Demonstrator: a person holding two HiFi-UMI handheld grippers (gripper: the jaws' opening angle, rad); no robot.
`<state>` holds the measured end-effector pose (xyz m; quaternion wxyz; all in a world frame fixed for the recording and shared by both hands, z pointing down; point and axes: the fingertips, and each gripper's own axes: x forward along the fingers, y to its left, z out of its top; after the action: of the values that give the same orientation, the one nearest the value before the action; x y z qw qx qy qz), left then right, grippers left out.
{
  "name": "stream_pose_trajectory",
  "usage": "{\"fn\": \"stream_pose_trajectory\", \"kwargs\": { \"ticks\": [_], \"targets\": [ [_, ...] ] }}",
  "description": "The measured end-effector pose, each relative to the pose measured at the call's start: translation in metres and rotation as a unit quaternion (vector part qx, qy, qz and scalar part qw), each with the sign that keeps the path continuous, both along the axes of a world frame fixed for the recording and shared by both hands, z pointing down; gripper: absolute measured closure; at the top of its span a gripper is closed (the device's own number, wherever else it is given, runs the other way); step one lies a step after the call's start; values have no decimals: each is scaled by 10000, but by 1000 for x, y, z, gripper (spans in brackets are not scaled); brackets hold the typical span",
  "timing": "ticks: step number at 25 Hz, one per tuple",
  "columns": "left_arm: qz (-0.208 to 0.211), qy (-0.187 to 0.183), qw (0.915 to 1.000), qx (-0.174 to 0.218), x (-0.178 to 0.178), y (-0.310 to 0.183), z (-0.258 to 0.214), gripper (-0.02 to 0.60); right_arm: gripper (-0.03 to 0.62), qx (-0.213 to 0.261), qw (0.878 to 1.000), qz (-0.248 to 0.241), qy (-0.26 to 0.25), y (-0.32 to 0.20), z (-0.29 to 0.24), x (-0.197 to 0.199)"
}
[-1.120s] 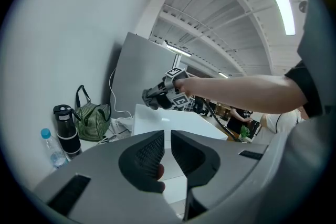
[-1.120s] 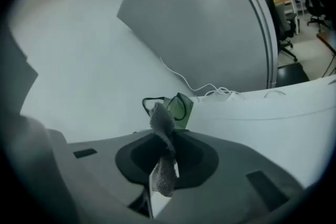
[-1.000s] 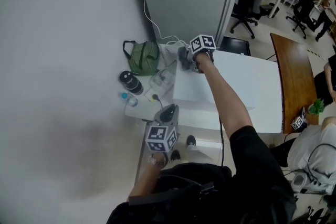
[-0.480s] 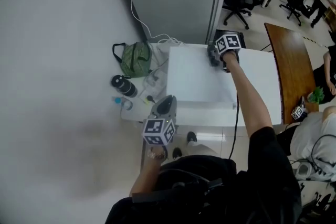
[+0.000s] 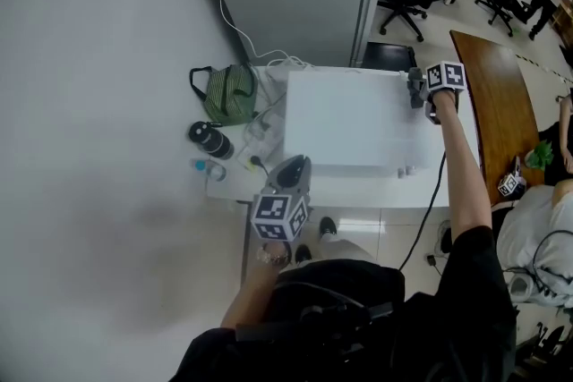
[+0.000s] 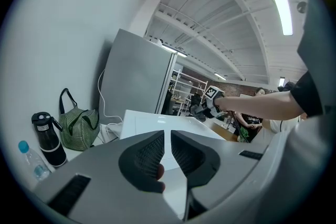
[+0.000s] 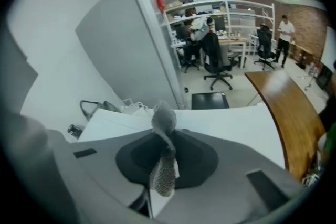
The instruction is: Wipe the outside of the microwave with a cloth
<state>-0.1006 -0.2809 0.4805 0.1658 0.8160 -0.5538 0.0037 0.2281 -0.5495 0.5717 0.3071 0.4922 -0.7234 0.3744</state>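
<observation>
Right gripper point(image 7: 167, 141) — jaws clenched on a grey cloth point(image 7: 164, 119). The cloth bunches above the jaw tips, and a mesh-textured strip of it hangs down between the jaws.

The microwave point(image 5: 345, 125) has a white top that spreads directly to the left of this gripper. In the head view the gripper sits at the top's right edge, close to the far corner. Whether the cloth touches the casing cannot be told.

Left gripper point(image 6: 167, 136) — jaws drawn together to a thin slit, with nothing between them. It is held just off the microwave's near left corner, and the white top lies ahead of its jaws. The right gripper is well apart from it, across that top.

To the left of the left gripper, near to far:
- a small clear bottle point(image 6: 29, 160) with a blue cap
- a black flask point(image 6: 46, 139) just beside the bottle
- a green striped bag point(image 6: 79, 126) standing upright

Beyond the bag stands a tall grey cabinet point(image 6: 134, 76), with a white cable running down its side.

Beyond the right gripper stands a black office chair point(image 7: 218, 63). A wooden table point(image 7: 286, 107) lies to that gripper's right.
</observation>
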Motion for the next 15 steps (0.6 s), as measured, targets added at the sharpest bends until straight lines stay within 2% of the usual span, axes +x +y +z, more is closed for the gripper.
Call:
{"fn": "stream_pose_trajectory", "kwargs": {
  "ticks": [2, 5, 7, 9, 12, 15],
  "targets": [
    [-6, -55, 10000, -10, 0, 2, 2, 537, 546, 262, 9971, -567, -437, 6, -25, -67],
    [-56, -136, 9999, -54, -1, 5, 4, 537, 546, 396, 9825, -1406, -1153, 25, -41, -192],
    [-87, -224, 9996, -119, -2, 6, 7, 537, 546, 216, 9736, -1890, -1258, 46, -31, -268],
    [-130, -293, 9992, -238, -5, 7, 14, 537, 546, -210, 9660, -2316, -1126, 76, -10, -328],
    [-182, -381, 9982, -419, -10, 11, 24, 537, 546, -632, 9605, -2571, -855, 103, 22, -379],
    [-185, -480, 9974, -506, -12, 13, 27, 537, 546, -745, 9632, -2501, -641, 102, 44, -378]
  ]
}}
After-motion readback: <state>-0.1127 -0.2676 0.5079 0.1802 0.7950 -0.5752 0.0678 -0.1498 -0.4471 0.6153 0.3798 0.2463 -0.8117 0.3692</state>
